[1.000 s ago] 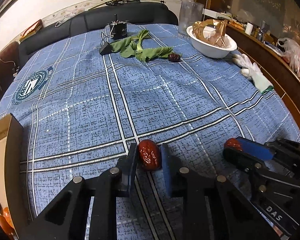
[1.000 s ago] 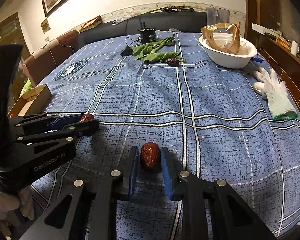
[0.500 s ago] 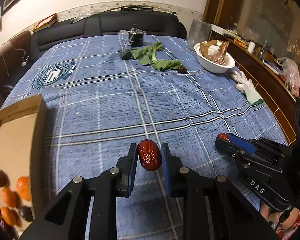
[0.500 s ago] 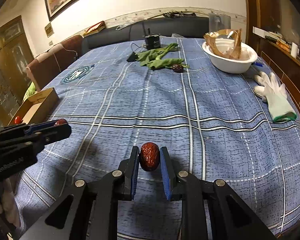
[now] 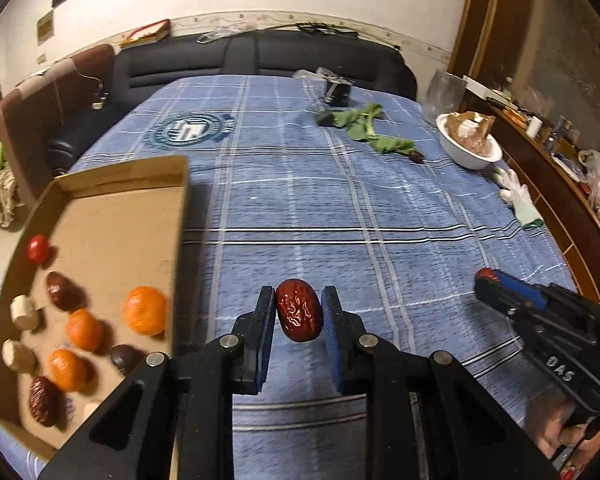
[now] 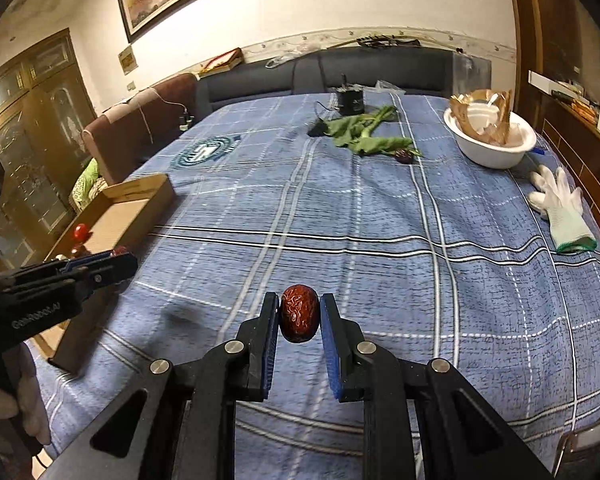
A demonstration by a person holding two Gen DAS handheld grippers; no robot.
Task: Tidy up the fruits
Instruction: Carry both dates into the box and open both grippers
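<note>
While both tools are lifted above the blue checked cloth, each is clamped on a fruit. Left gripper: fingers narrowed to fruit width, blue pads pressing both sides of a wrinkled red date, held upright, clear of the cloth. Right gripper: same narrow gap, clenched on a second red date, also off the cloth. In the left view the right gripper shows side-on at the right edge, only a sliver of its date visible at the tip. In the right view the left gripper sits at the left edge, its date mostly hidden by the fingers.

Just left of the left gripper lies a cardboard box, its near corner covered by the gripper body. Inside: three oranges, dark dates, a small red tomato and pale chunks, blurred, can't tell what they are. From the right view only the box's far end and the tomato show.

Farther out, near the right edge of the cloth, a white glove. Beyond it a white bowl with crumpled brown wrapping inside. Between bowl and centre, green leaves with one more dark date touching their near end. Behind the leaves a small black device, detail unclear. Dark sofa at the far end.
</note>
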